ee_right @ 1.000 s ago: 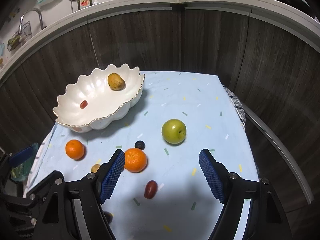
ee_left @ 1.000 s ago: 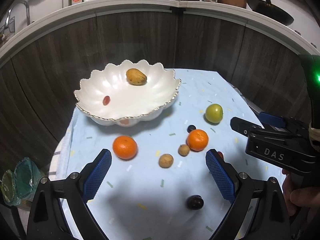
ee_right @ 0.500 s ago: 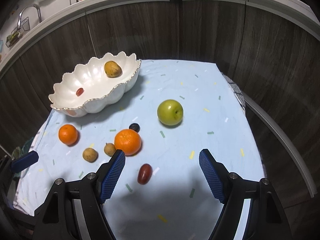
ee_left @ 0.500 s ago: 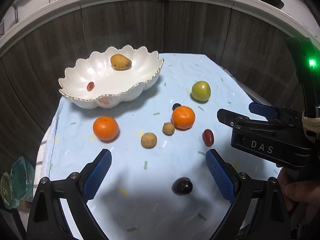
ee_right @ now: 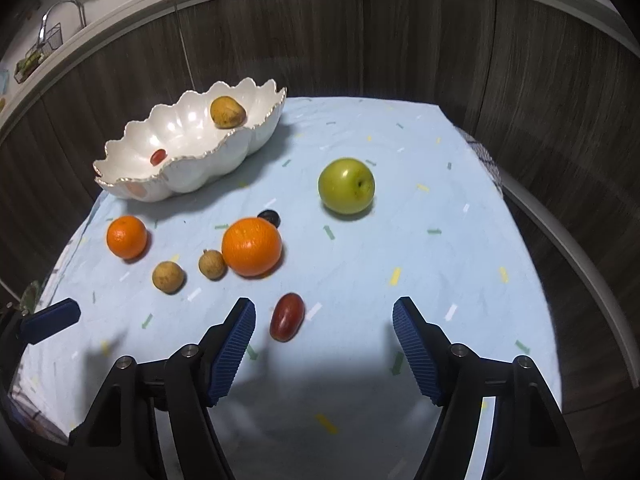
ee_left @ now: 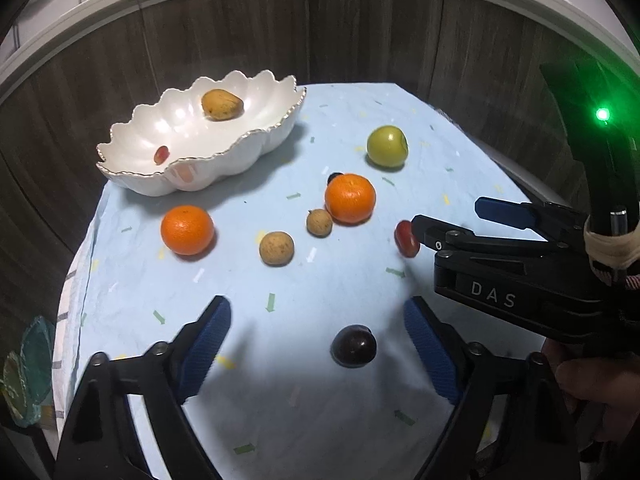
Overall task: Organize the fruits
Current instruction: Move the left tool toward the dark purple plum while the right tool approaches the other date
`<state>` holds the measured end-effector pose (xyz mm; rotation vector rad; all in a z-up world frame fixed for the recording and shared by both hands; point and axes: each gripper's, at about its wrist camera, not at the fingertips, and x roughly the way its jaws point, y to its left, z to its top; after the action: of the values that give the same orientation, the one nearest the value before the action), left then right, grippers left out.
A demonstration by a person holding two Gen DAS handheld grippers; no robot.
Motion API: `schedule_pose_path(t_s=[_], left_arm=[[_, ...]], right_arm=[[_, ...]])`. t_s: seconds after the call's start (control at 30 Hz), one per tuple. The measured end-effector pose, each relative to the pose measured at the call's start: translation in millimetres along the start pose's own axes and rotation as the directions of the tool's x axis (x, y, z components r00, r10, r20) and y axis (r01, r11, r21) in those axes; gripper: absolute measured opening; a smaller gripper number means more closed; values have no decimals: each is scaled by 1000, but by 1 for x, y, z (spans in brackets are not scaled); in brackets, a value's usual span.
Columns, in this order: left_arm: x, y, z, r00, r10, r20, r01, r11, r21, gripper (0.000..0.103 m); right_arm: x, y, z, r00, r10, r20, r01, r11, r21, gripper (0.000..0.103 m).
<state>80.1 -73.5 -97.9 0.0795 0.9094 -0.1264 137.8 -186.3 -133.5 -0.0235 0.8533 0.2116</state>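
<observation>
A white scalloped bowl at the far left holds a yellow-brown fruit and a small red fruit. On the blue cloth lie two oranges, two small brown fruits, a green apple, a red oblong fruit and a dark plum. My left gripper is open, with the plum between its fingers. My right gripper is open, with the red fruit just inside its left finger.
A small dark berry sits behind the nearer orange. The cloth covers a small table in front of dark wood cabinets. A counter with dishes and a sink runs behind. A green mesh item lies off the table's left edge.
Both grippers have moved forward and down toward the table. The plum now lies between the left fingers and the red fruit near the right gripper's left finger. No fruit has moved.
</observation>
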Motion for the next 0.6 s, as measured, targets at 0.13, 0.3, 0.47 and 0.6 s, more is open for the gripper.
schedule_pose_path(t_s=[0.13, 0.3, 0.47, 0.6], left_arm=[[7, -2, -4, 1000, -6, -24, 7, 1000, 8, 82], [15, -5, -9, 999, -16, -45, 17, 1000, 15, 79], [21, -4, -12, 999, -19, -48, 20, 1000, 14, 72], [29, -5, -16, 999, -18, -52, 19, 1000, 17, 64]], right_arm=[[2, -1, -5, 1000, 7, -5, -7, 1000, 12, 70], [2, -1, -8, 1000, 4, 1, -4, 1000, 5, 70], [6, 3, -8, 1000, -3, 0, 3, 1000, -11, 69], [9, 7, -7, 1000, -16, -2, 16, 1000, -25, 67]])
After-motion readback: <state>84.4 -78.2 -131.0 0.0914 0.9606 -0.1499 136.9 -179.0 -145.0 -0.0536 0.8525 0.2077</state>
